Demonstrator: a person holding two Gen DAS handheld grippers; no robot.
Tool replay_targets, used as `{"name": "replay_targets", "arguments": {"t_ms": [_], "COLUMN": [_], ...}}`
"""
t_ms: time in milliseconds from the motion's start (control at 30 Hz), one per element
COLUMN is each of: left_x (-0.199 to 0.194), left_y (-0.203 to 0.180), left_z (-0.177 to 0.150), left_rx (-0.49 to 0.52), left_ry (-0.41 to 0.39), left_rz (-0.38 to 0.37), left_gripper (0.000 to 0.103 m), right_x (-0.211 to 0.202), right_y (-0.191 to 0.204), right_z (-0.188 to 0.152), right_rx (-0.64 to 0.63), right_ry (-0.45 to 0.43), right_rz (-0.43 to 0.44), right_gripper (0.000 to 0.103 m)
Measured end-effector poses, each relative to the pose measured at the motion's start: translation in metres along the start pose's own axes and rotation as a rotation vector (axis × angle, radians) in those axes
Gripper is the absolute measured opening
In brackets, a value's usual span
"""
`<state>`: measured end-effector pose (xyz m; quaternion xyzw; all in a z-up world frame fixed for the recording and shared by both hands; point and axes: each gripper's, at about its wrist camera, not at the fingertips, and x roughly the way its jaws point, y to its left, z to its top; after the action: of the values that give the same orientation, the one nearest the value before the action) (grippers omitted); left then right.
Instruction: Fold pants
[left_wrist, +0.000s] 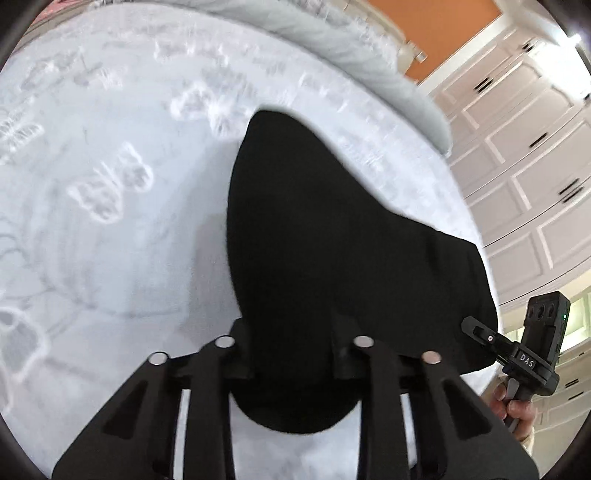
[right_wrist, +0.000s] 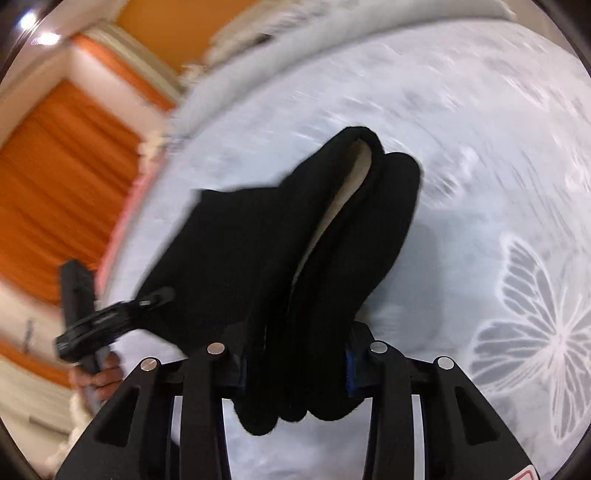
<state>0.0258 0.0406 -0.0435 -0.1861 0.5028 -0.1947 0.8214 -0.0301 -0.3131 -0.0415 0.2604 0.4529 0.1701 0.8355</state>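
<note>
The black pants (left_wrist: 314, 236) hang bunched between both grippers above a pale blue bedspread (left_wrist: 122, 229). My left gripper (left_wrist: 291, 354) is shut on one part of the pants, with cloth spilling below the jaws. My right gripper (right_wrist: 295, 362) is shut on another part of the pants (right_wrist: 288, 251); folded layers show a pale inner lining. The right gripper also shows in the left wrist view (left_wrist: 480, 332) at the cloth's right edge. The left gripper shows in the right wrist view (right_wrist: 155, 299) at the cloth's left edge.
The bedspread (right_wrist: 480, 184) has white butterfly embroidery (right_wrist: 535, 325). A grey fringed blanket (left_wrist: 369, 51) lies along the bed's far edge. White panelled wardrobes (left_wrist: 528, 166) stand to the right, orange curtains (right_wrist: 62, 192) to the left. The views are motion-blurred.
</note>
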Motion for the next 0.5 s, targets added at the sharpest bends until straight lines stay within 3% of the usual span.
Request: {"name": "replay_targets", "arguments": {"t_ms": [100,133,167,233,300,367,433,500], "left_x": [-0.033,-0.036,-0.031,-0.012,-0.001,-0.004,-0.006,-0.004], "left_y": [0.0,0.005,0.013,0.028,0.041,0.044,0.044,0.048], "left_z": [-0.015,-0.022,-0.032,-0.045,-0.049,-0.047,-0.046,-0.043], "left_rx": [-0.002,-0.012,-0.028,-0.062,-0.099,-0.094,-0.092,-0.123], "left_ry": [0.005,0.015,0.037,0.101,0.125,0.104,0.08,0.091], "left_rz": [-0.036,-0.038,-0.024,0.027,0.025,0.009,0.026,-0.004], "left_gripper": [0.024,0.033,0.037,0.05,0.061,0.069,0.09,0.09], "right_x": [-0.021,-0.017,-0.008,0.019,0.02,0.018,0.023,0.028], "right_y": [0.012,0.005,-0.004,-0.034,-0.039,-0.034,-0.03,-0.025], "right_z": [-0.009,-0.015,-0.021,-0.034,-0.036,-0.036,-0.037,-0.036], "right_rx": [-0.055,-0.059,-0.05,0.059,0.105,0.069,0.075,0.062], "right_ry": [0.026,0.078,0.129,0.241,0.224,0.221,0.222,0.215], "right_rz": [0.06,0.045,0.01,-0.144,-0.074,-0.085,-0.092,-0.112], "right_gripper": [0.039,0.041,0.049,0.06,0.067,0.073,0.076,0.076]}}
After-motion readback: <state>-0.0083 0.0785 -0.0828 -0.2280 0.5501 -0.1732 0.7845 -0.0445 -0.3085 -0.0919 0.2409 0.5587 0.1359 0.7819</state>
